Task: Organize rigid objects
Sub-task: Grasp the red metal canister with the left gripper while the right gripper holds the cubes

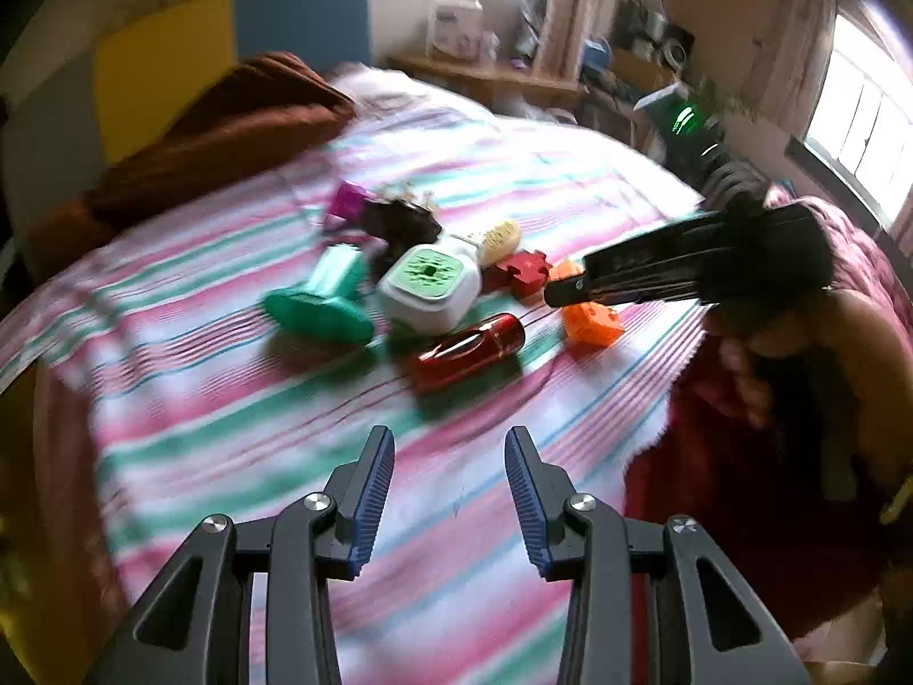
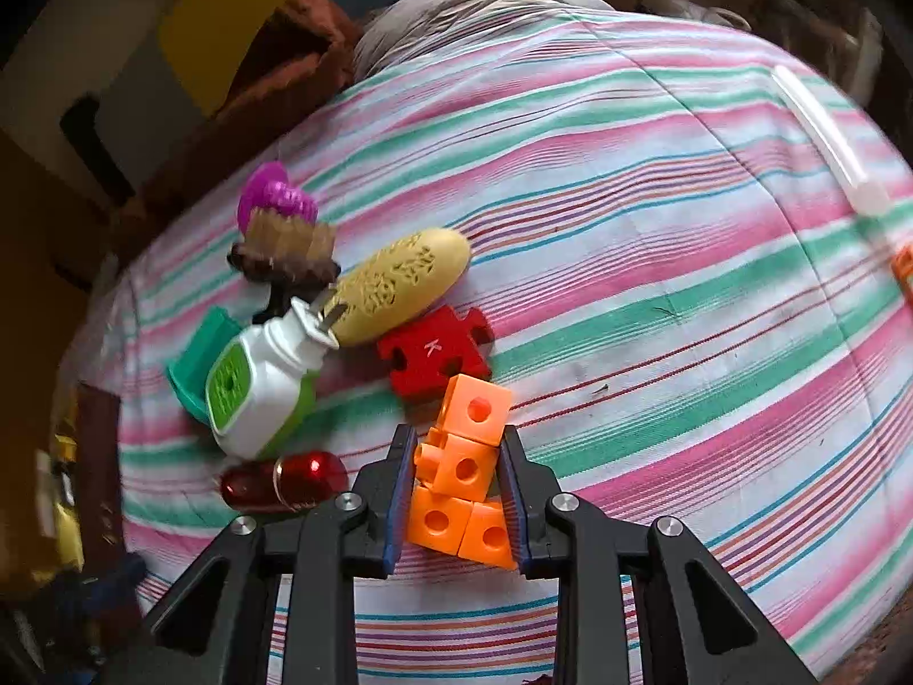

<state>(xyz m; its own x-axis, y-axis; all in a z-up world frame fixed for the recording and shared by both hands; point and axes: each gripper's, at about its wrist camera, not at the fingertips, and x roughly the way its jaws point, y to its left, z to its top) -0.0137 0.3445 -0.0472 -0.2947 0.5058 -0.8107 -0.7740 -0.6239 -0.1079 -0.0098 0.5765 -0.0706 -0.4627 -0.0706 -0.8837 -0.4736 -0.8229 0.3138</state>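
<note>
A cluster of small rigid objects lies on the striped bedsheet [image 1: 239, 399]. My right gripper [image 2: 459, 456] is shut on a chain of orange linking cubes [image 2: 465, 468]; it shows in the left wrist view [image 1: 593, 322] under the right gripper [image 1: 556, 291]. Beside it lie a red puzzle piece [image 2: 433, 357], a yellow oval case [image 2: 399, 282], a white and green plug-in device [image 2: 257, 394], a red glossy capsule [image 2: 285, 482], a teal holder [image 1: 319, 302] and a purple-topped cupcake toy [image 2: 282, 228]. My left gripper [image 1: 449, 496] is open and empty, short of the capsule [image 1: 471, 351].
A brown blanket [image 1: 228, 125] lies at the bed's far left by a yellow and blue headboard [image 1: 171, 63]. A white tube [image 2: 827, 142] lies at the sheet's right edge. A red blanket [image 1: 713, 485] borders the sheet on the right. Shelves stand behind.
</note>
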